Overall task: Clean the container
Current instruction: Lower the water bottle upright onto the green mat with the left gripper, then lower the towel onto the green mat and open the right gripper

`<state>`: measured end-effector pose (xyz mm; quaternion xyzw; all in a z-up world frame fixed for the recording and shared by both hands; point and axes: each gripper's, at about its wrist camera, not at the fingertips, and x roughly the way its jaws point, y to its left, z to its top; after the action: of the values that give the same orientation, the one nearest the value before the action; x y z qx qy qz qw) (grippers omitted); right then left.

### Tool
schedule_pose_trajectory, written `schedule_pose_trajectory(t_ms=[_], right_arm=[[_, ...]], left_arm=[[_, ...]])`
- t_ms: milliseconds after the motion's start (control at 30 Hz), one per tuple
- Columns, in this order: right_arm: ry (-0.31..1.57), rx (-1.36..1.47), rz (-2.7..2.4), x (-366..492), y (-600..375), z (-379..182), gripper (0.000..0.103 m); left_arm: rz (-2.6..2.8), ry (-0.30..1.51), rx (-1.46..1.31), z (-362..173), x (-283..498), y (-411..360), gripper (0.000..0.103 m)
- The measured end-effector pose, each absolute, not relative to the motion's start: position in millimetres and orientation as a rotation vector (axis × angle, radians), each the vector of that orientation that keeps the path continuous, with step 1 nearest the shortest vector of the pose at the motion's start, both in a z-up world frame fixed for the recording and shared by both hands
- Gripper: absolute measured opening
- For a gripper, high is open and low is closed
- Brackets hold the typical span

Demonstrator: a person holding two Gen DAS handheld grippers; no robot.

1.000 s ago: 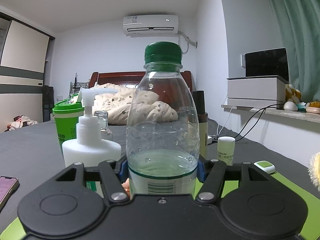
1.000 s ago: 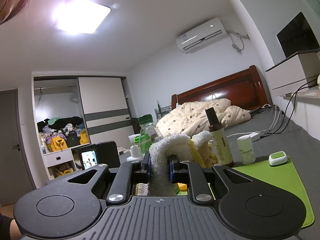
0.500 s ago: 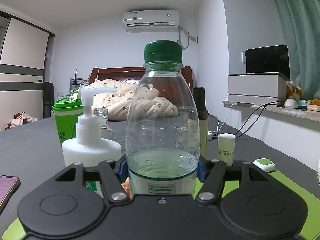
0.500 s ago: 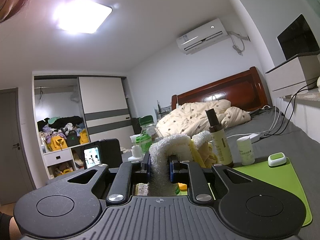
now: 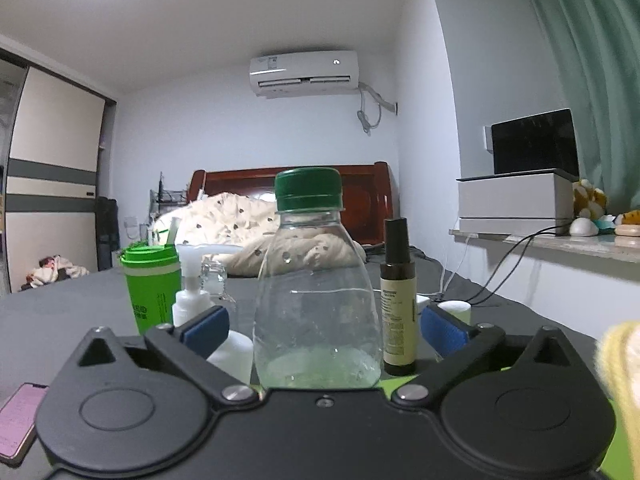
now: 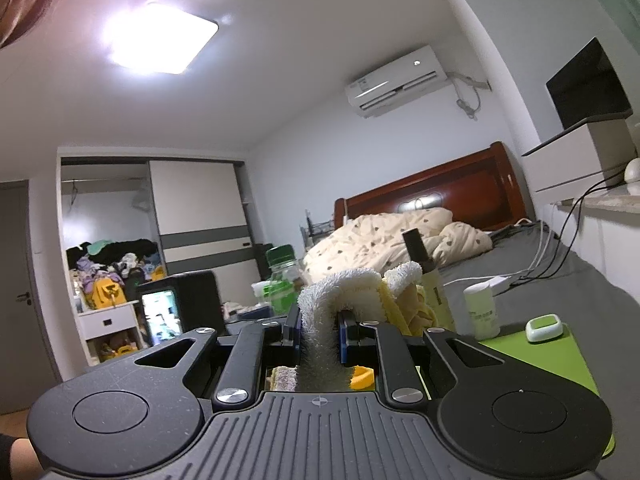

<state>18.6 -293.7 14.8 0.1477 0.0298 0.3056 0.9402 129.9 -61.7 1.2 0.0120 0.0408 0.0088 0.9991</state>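
Standing upright between the spread blue pads of the left gripper (image 5: 322,328) is the clear bottle (image 5: 318,312) with a green cap and a little water at its bottom; the pads sit well apart from its sides, so nothing is gripped. The bottle rests at the near edge of a green mat (image 6: 560,356) on the grey bed (image 5: 60,312). Just right of it stands a dark-capped spray bottle (image 5: 398,300), and farther right a small white jar (image 6: 482,312). To the bottle's left is a white pump dispenser (image 5: 192,292), with a green tumbler (image 5: 150,284) beyond it and a small glass jar (image 5: 214,276) behind. A phone (image 5: 20,420) lies at the near left edge.

In the right wrist view, the right gripper (image 6: 318,332) is closed tight on a white and yellow towel (image 6: 348,296), which folds over the pads. A small green and white case (image 6: 544,328) sits on the mat's far right. A rumpled cream quilt (image 6: 392,236) lies far back by the wooden headboard (image 6: 460,196).
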Motion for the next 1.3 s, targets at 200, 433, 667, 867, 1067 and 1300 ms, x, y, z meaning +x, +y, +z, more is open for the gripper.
schedule_pose_trajectory(t_ms=[200, 433, 667, 867, 1067, 1300], right_arm=[[0.091, 0.268, 0.528, 30.1, -294.0, 25.6, 0.016], [0.133, 0.172, 0.37, 68.2, -279.6, 41.4, 0.016], [0.299, 0.109, 0.221, 135.5, -250.5, 26.5, 0.016], [0.43, 0.082, 0.146, 168.4, -241.4, -10.5, 0.016], [0.528, 0.098, 0.11, 190.8, -247.8, -38.7, 0.016], [0.596, 0.108, 0.098, 195.1, -249.8, -48.7, 0.016]], left_arm=[[0.013, 0.127, 0.004, -0.3, 108.6, -54.6, 0.103], [0.011, 0.203, -0.021, -9.1, 81.6, -42.7, 0.103], [-0.001, 0.241, 0.001, -11.1, 65.5, -40.9, 0.103], [-0.009, 0.269, 0.004, -13.4, 63.5, -38.2, 0.103], [0.001, 0.294, 0.005, -17.4, 67.2, -34.9, 0.103], [-0.004, 0.327, 0.008, -23.8, 70.6, -35.6, 0.103]])
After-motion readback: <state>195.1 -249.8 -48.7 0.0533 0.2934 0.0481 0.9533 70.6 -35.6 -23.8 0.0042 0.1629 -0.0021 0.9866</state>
